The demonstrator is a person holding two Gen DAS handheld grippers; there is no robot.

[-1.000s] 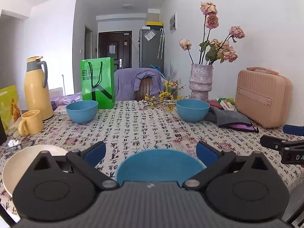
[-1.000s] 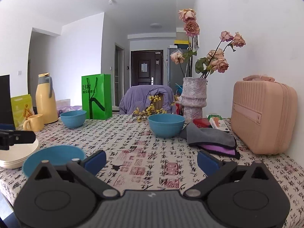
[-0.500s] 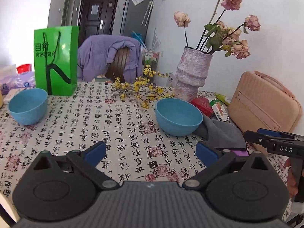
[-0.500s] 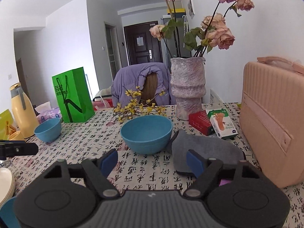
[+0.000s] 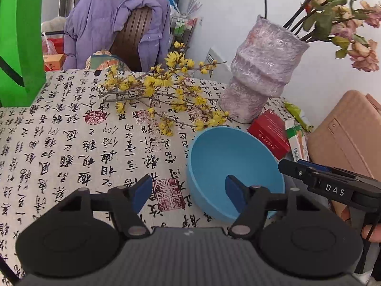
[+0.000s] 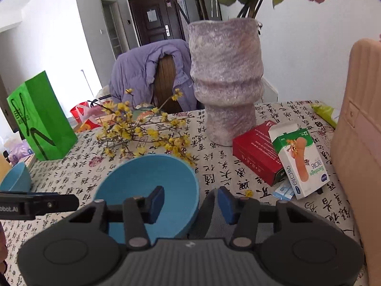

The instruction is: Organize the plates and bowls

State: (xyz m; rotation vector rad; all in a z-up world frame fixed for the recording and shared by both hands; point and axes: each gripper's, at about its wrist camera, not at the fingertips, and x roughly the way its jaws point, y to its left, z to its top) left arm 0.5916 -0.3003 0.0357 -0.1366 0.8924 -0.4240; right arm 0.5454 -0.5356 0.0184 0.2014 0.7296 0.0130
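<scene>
Blue bowl (image 5: 228,164) just in front of the vase (image 5: 259,71), both grippers straddling its rim.

Left gripper (image 5: 188,191) spread wide, one finger inside; right gripper (image 6: 190,203) narrower, one finger inside, neither closed on it.

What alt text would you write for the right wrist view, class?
The open right gripper straddles the near rim of a blue bowl on a calligraphy-print tablecloth. Behind stand a textured vase, yellow blossom twigs, a red box and a green bag.
</scene>
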